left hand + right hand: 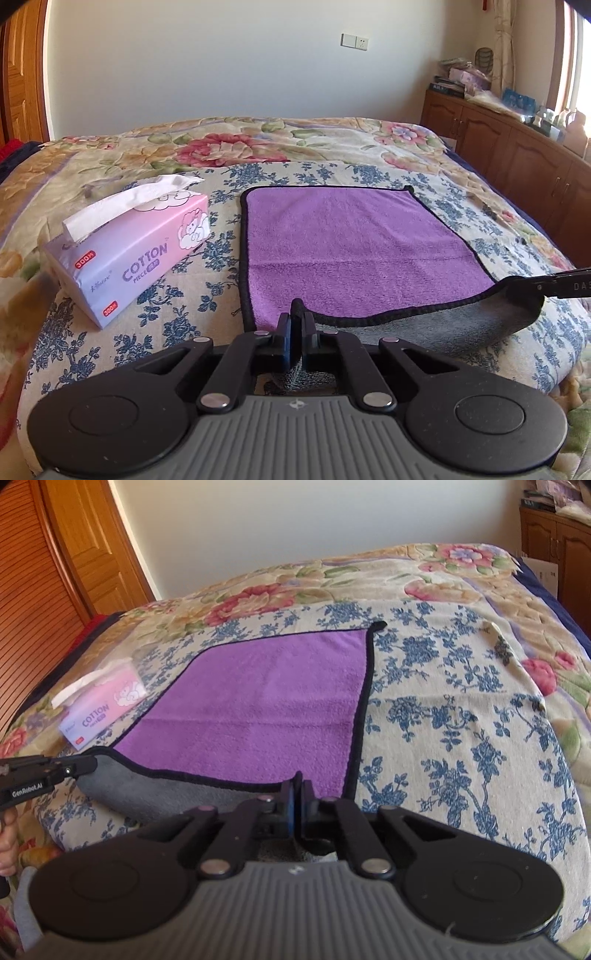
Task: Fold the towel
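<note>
A purple towel [351, 240] with black trim and a grey underside lies on the bed; it also shows in the right wrist view [266, 709]. My left gripper [297, 314] is shut on the towel's near left corner. My right gripper [297, 786] is shut on the near right corner. Both corners are lifted off the bed, so the near edge curls up and the grey underside [443, 325] shows. The right gripper also enters the left wrist view from the right [524, 284]. The left gripper enters the right wrist view from the left [85, 766].
A pink tissue pack [133, 243] sits on the bed left of the towel. The bed [498, 332] has a blue-flowered cover over a floral quilt. A wooden cabinet [517, 155] stands along the right, a wooden door [74, 546] at the left.
</note>
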